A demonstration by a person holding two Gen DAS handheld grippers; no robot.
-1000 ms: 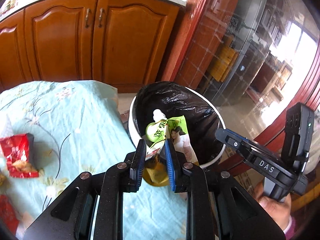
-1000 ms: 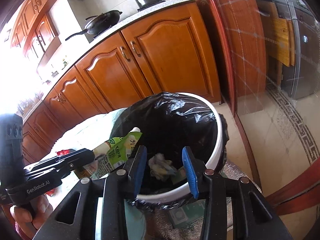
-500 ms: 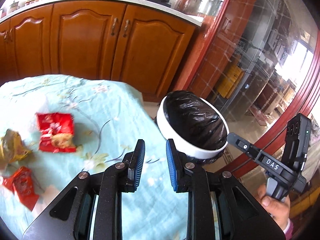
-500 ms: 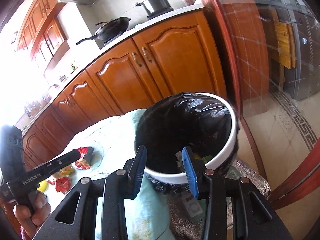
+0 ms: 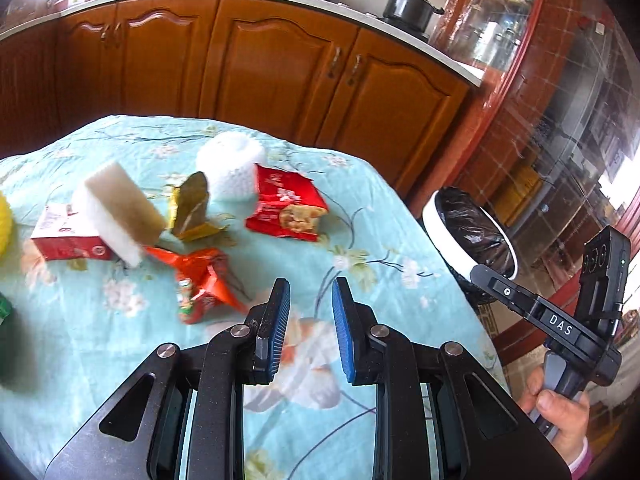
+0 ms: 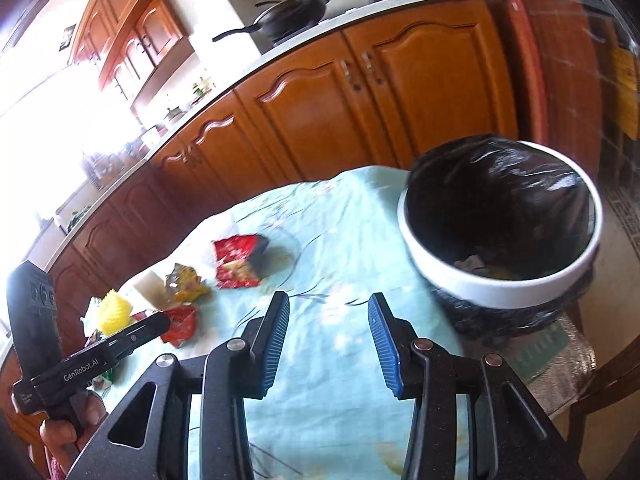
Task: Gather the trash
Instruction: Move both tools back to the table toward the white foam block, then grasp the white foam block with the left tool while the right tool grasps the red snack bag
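**Left wrist view: green packet gone into the bin, both tongs back over the desk**

Left wrist view a second ago had a green snack packet pinched over the bin; now the left tongs [image 5: 310, 312] carry nothing, their blue pads apart by a narrow gap with only cloth showing between them. That piece looks delivered, and I judge the task to be at the point of reaching for the next one. The view has swung away from the bin [image 5: 472, 236], which now sits off the desk's right edge, and faces the litter instead. The right tongs [image 6: 330, 336] have also left the bin mouth; their jaws are opening, wider than the left pair, with nothing between them.

The desk [image 5: 360, 420], under a pale blue flowered cloth, is the largest thing in view. The white-rimmed bin with its black liner stands just beside it on a lower surface, with some scraps visible at its bottom in the right wrist view.

Trash left on the cloth, from larger to smaller:
- a white foam net sleeve [image 5: 230, 170], farthest back
- a white sponge block [image 5: 120, 212], leaning on a red and white carton [image 5: 64, 236]
- a red biscuit wrapper [image 5: 286, 210], torn open
- a crumpled orange-red wrapper [image 5: 202, 280], nearest the left tongs
- an olive-gold wrapper [image 5: 192, 210], standing on edge

A yellow object [image 6: 114, 312] lies at the far left.
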